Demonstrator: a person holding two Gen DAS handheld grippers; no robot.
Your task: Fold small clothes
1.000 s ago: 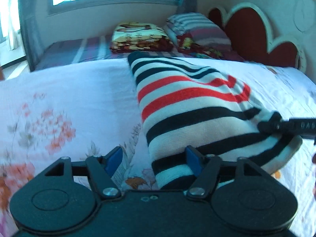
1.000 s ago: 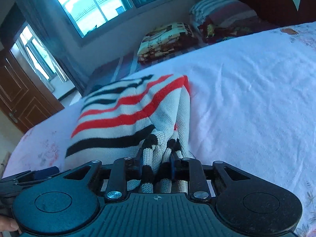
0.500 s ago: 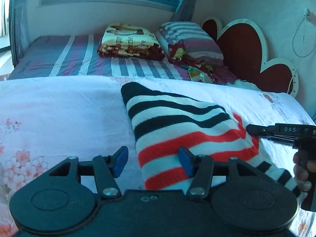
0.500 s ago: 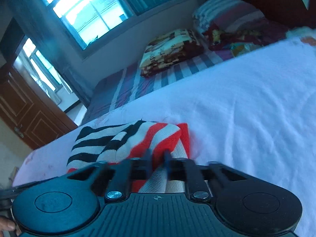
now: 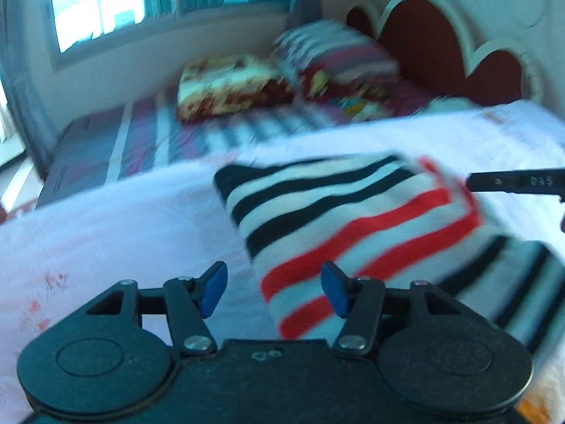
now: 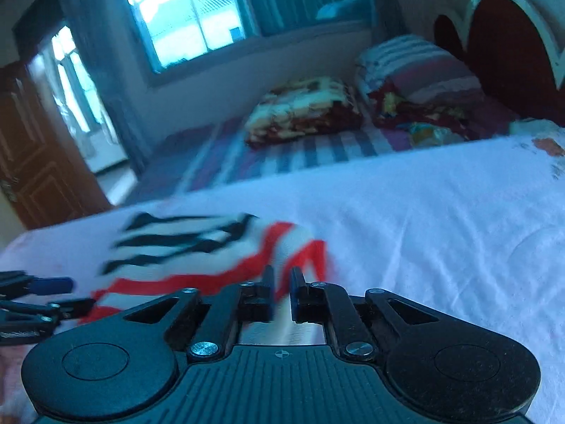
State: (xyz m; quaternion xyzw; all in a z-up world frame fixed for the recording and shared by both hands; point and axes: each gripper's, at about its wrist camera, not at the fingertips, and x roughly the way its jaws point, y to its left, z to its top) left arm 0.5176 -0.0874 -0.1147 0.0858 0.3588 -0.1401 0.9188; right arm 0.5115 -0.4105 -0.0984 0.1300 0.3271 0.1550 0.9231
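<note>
Right wrist view shows the right tongs [image 6: 281, 284] nearly closed on a thin fold of the striped sweater [image 6: 212, 251]; their jaws have just been closing, and red-and-white knit sits between them, so they grasp the garment's edge. That pinch looks meant to carry the near end of the sweater over onto the rest of it, which would make the next fold. The sweater itself lies on the white bed sheet [image 6: 441, 233], partly folded into a narrow block, with black stripes at the far end and red ones toward the tongs. In the left wrist view the left tongs [image 5: 273, 288] stand released, blue pads [image 5: 212, 288] apart; one pad is over the bare sheet and the other over the sweater's near corner, and I cannot tell whether it touches the cloth. Held open beside the fold's left edge, they seem placed to pin or guide that side. A patterned pillow [image 5: 229, 84] and the red headboard [image 5: 441, 46] sit well apart, clear of the work
</note>
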